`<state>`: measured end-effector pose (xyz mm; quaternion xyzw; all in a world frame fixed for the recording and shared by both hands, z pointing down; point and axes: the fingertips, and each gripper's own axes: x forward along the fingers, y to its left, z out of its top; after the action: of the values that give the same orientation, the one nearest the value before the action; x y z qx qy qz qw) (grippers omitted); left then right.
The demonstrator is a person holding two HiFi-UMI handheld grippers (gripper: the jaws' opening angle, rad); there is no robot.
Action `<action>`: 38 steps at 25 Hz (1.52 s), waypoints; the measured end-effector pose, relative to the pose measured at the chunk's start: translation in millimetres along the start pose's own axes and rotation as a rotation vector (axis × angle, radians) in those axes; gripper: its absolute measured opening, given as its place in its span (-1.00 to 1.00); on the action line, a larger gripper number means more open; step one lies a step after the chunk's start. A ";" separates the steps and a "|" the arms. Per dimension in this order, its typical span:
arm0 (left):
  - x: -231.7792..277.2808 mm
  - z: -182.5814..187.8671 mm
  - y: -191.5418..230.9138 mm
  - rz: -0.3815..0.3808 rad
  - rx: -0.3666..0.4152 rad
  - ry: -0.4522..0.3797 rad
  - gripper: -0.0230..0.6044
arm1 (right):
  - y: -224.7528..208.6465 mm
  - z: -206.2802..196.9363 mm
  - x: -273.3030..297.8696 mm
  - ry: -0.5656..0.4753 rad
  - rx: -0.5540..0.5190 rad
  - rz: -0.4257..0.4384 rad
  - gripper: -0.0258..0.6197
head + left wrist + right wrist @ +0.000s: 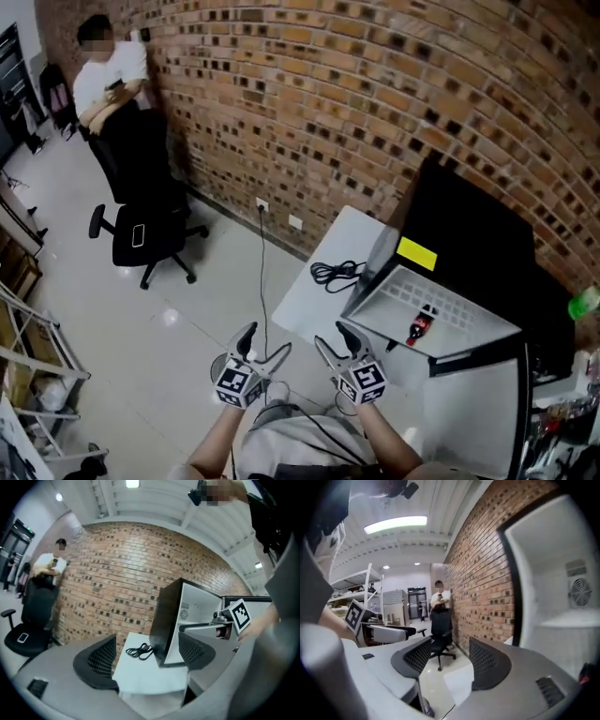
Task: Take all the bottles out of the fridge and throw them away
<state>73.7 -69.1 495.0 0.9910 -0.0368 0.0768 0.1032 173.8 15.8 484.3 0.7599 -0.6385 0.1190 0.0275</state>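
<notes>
Head view: bottle (pixel 419 327) upright inside open fridge (pixel 473 234)

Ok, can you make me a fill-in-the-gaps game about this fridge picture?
The fridge door is ____. The bottle stands inside the ____. The black cable lies on the white ____. The left gripper and right gripper both hold ____.
Missing words: open, fridge, table, nothing.
</notes>
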 end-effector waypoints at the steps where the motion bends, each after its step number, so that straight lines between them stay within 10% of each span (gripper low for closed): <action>1: 12.0 16.1 -13.4 -0.032 0.015 -0.021 0.35 | -15.4 17.5 -21.9 -0.041 -0.002 -0.051 -0.06; 6: 69.2 86.6 -96.6 -0.204 0.001 -0.122 0.35 | -80.8 63.7 -141.0 -0.167 -0.128 -0.315 -0.06; 15: 123.3 135.9 -228.8 -0.469 0.042 -0.180 0.35 | -136.7 92.7 -306.4 -0.328 -0.031 -0.711 -0.06; 30: 132.9 126.0 -303.6 -0.568 0.148 -0.115 0.33 | -152.7 85.5 -359.9 -0.360 0.010 -0.793 -0.01; 38: 138.7 101.8 -265.4 -0.493 0.127 -0.101 0.33 | -172.9 19.8 -314.3 -0.206 0.119 -0.714 -0.01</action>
<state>248.6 160.7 366.0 0.9771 0.2057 0.0018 0.0544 296.5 346.5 416.3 0.9429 -0.3246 0.0617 -0.0413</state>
